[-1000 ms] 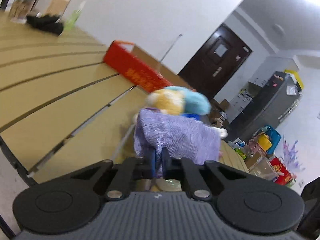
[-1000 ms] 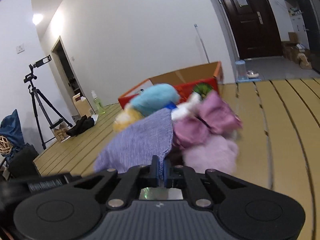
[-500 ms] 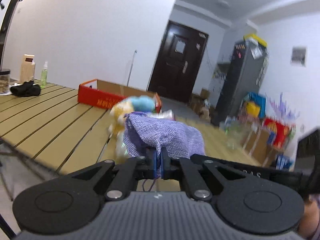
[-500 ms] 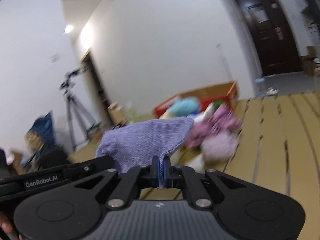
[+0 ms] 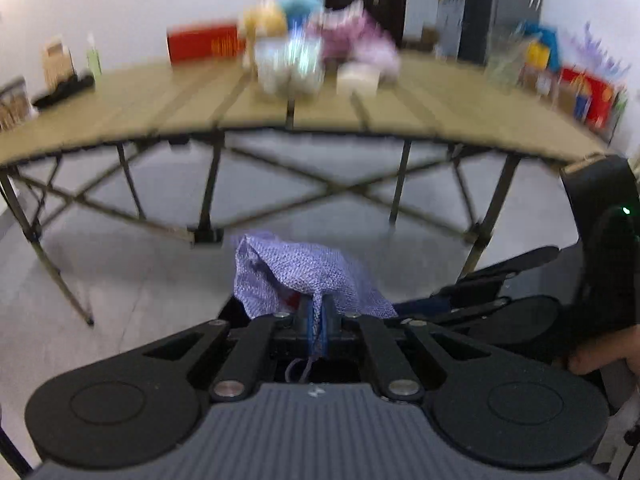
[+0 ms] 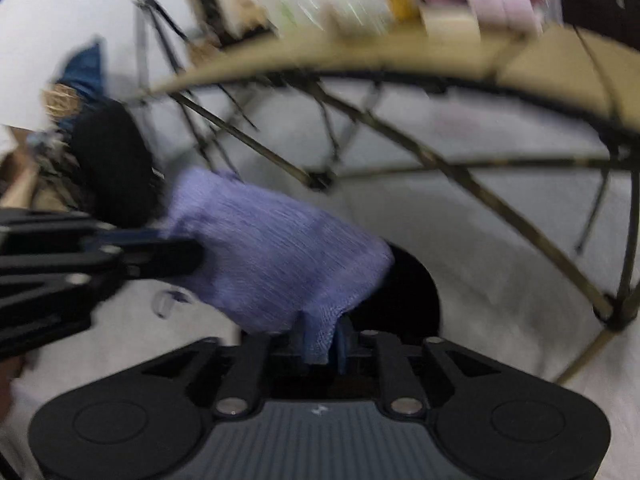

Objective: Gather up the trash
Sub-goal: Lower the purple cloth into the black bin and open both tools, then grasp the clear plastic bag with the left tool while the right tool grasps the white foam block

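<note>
Both grippers hold one purple knitted cloth [image 5: 296,276] between them, below table height and above the grey floor. My left gripper [image 5: 316,320] is shut on one edge of it. My right gripper [image 6: 324,344] is shut on the other edge of the cloth [image 6: 272,256]. The right gripper also shows at the right of the left wrist view [image 5: 472,300], and the left gripper at the left of the right wrist view [image 6: 120,256]. A dark round opening [image 6: 408,292] lies under the cloth; what it belongs to is unclear. Something red [image 5: 290,300] shows under the cloth.
A folding slatted table [image 5: 160,104] stands ahead with crossed metal legs [image 5: 208,196]. On it lie soft toys [image 5: 352,36], a clear container [image 5: 288,64], a red box [image 5: 204,42], a bottle [image 5: 93,58]. A tripod [image 6: 160,12] stands at the left. Both views are blurred.
Both grippers have dropped with the purple cloth from above the tabletop to below its edge and back from it. The toys stay on the table, now far ahead.
</note>
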Tool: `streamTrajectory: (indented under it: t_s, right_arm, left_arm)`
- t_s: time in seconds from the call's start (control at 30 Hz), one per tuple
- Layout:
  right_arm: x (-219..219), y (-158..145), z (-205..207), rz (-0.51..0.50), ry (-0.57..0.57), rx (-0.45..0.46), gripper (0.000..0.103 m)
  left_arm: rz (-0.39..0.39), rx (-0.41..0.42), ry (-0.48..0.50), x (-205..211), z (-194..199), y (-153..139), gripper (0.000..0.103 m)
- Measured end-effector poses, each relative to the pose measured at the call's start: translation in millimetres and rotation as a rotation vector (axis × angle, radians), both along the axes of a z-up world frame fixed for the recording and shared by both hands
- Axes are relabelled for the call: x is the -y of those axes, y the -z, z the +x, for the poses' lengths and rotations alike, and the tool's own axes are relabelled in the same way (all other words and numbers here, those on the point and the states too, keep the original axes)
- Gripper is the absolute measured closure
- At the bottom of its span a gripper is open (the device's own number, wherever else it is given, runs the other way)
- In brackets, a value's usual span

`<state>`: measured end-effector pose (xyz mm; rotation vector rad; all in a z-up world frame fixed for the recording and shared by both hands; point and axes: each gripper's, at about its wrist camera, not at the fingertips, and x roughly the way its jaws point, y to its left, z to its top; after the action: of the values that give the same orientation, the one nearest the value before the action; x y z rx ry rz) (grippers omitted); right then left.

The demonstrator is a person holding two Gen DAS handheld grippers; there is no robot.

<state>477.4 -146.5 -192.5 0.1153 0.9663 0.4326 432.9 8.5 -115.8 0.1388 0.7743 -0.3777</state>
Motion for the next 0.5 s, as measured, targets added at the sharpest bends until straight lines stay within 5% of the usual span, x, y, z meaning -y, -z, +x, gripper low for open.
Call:
streamTrajectory:
  t_s: [0.23, 0.4, 0.5]
  right_arm:
    - [16, 13, 10, -0.027, 0.109, -0.060, 0.047]
    - [26, 21, 9, -0.029, 0.103, -0.095, 0.047]
    - [32, 20, 4, -0.018, 0.099, -0.106, 0.047]
  left_arm:
    - [0.159, -0.162, -0.053, 2, 49, 91, 0.089]
    - [0.068, -0.145, -0.130, -22, 46, 78, 0.064]
    - [0.060, -0.140, -0.147, -23, 48, 70, 0.061]
